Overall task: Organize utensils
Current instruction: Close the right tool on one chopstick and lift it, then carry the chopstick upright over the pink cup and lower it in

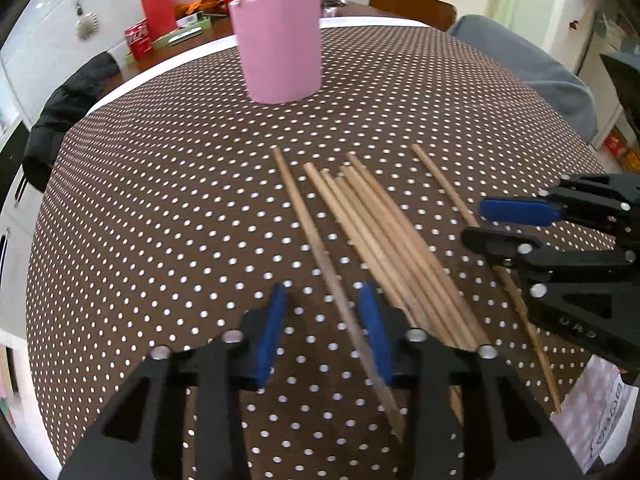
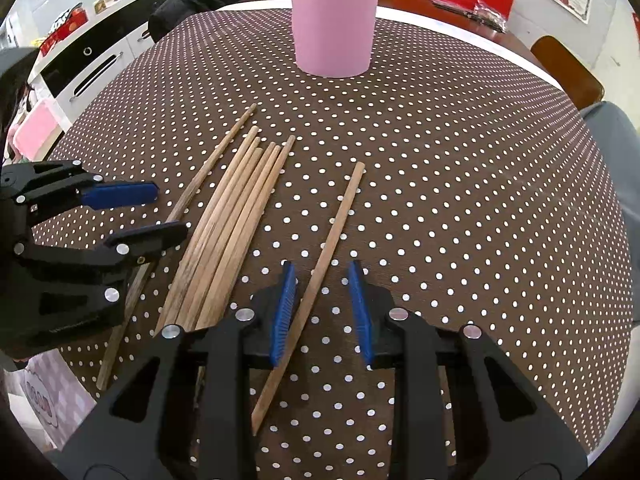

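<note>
Wooden chopsticks are spread on the dotted brown worktop (image 1: 140, 200): a bundle (image 1: 384, 232) lying side by side, one loose chopstick on the left (image 1: 316, 240) and one loose chopstick on the right (image 2: 328, 248), each a little apart from the bundle. A pink cup (image 1: 278, 46) stands well beyond them with a few sticks already inside, so the task is judged partly done. The left tongs (image 1: 324, 336) are set narrow around the left stick; the stick runs beside the right-hand blue pad (image 1: 376, 332), contact there unclear, while a clear gap shows at the other pad, so nothing is held yet. The right tongs (image 2: 322, 308) are likewise narrow around the right stick, which lies nearer the left blue pad (image 2: 284, 312), not pinched, gap visible on both sides. The step in hand is judged a double pick, one stick per tongs. To be done well: each stick should be centred between the pads before closing, gripped near its thick end, the bundle left undisturbed, closure finished fully so the thin round stick is not rolled out, then lifted level and tipped upright over the cup.
</note>
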Demonstrator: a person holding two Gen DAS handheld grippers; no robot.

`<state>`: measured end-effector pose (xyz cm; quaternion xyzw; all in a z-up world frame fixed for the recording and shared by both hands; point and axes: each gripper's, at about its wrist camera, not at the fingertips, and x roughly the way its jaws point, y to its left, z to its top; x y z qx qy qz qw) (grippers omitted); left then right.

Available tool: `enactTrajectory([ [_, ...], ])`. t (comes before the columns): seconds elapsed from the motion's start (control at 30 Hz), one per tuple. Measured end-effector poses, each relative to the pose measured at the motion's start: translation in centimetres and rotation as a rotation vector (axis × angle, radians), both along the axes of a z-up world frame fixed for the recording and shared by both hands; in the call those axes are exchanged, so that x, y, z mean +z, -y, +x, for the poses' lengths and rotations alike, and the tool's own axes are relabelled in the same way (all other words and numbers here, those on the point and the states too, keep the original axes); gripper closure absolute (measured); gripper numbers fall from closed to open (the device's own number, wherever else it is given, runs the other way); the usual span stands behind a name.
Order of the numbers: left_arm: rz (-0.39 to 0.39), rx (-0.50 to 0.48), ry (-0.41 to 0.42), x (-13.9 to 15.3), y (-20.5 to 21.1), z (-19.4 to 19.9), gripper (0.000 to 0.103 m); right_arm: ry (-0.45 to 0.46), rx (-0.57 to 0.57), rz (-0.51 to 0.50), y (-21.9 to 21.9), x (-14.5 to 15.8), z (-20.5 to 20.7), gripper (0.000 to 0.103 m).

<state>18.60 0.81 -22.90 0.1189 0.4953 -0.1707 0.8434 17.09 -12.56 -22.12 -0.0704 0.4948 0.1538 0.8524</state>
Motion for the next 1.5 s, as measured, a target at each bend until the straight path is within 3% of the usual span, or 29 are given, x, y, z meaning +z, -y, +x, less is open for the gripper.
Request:
enactTrajectory([
  [0.07, -0.008, -0.013, 0.003, 0.0, 0.4, -0.1, 0.091, 0.002, 0.023, 0.008, -0.2, 0.0, -0.1, 0.081],
  [0.1, -0.012, -0.013, 0.005, 0.1, 0.4, 0.0, 0.092, 0.000, 0.058, 0.027, -0.7, 0.0, -0.6, 0.088],
  [0.2, -0.037, 0.000, 0.000, 0.2, 0.2, -0.2, 0.094, -0.004, 0.137, 0.045, -1.2, 0.0, -1.4, 0.088],
  [0.3, -0.036, 0.014, -0.002, 0.1, 0.0, -0.5, 0.093, -0.020, 0.119, 0.073, -0.4, 0.0, -1.1, 0.088],
  [0.33, -0.022, 0.010, -0.001, 0.1, 0.0, -0.7, 0.088, -0.021, 0.112, 0.072, -0.2, 0.0, -1.0, 0.088],
  [0.37, -0.008, 0.016, 0.002, 0.2, 0.0, -0.7, 0.070, -0.021, 0.101, 0.075, -0.2, 0.0, -0.8, 0.088],
  [0.4, -0.002, 0.022, 0.005, 0.1, 0.0, -0.7, 0.063, -0.021, 0.090, 0.077, -0.1, 0.0, -0.7, 0.087],
  [0.53, -0.009, 0.019, 0.013, 0.0, 0.0, -0.3, 0.062, -0.016, 0.056, 0.063, -1.0, 0.2, 0.3, 0.088],
  [0.6, -0.011, 0.010, 0.021, 0.0, -0.2, -0.5, 0.076, 0.003, 0.068, 0.020, -1.7, 0.2, 0.5, 0.091],
  [0.63, -0.012, 0.004, 0.021, 0.0, -0.2, -0.5, 0.095, 0.012, 0.072, 0.005, -1.8, 0.2, 0.6, 0.094],
  [0.8, -0.065, 0.033, 0.028, 0.2, -1.1, -0.8, 0.097, 0.027, 0.045, 0.122, 0.3, 0.5, 0.7, 0.097],
  [1.03, -0.192, 0.123, 0.154, 3.5, -3.3, -1.3, 0.097, 0.125, 0.013, 0.309, 3.5, 2.9, 0.7, 0.097],
  [1.2, -0.303, 0.156, 0.278, 5.9, -4.2, -1.6, 0.097, 0.243, -0.026, 0.423, 5.5, 5.2, 1.0, 0.097],
  [1.5, -0.402, 0.172, 0.435, 8.8, -4.3, 0.8, 0.097, 0.362, -0.042, 0.496, 7.1, 8.0, 2.2, 0.097],
])
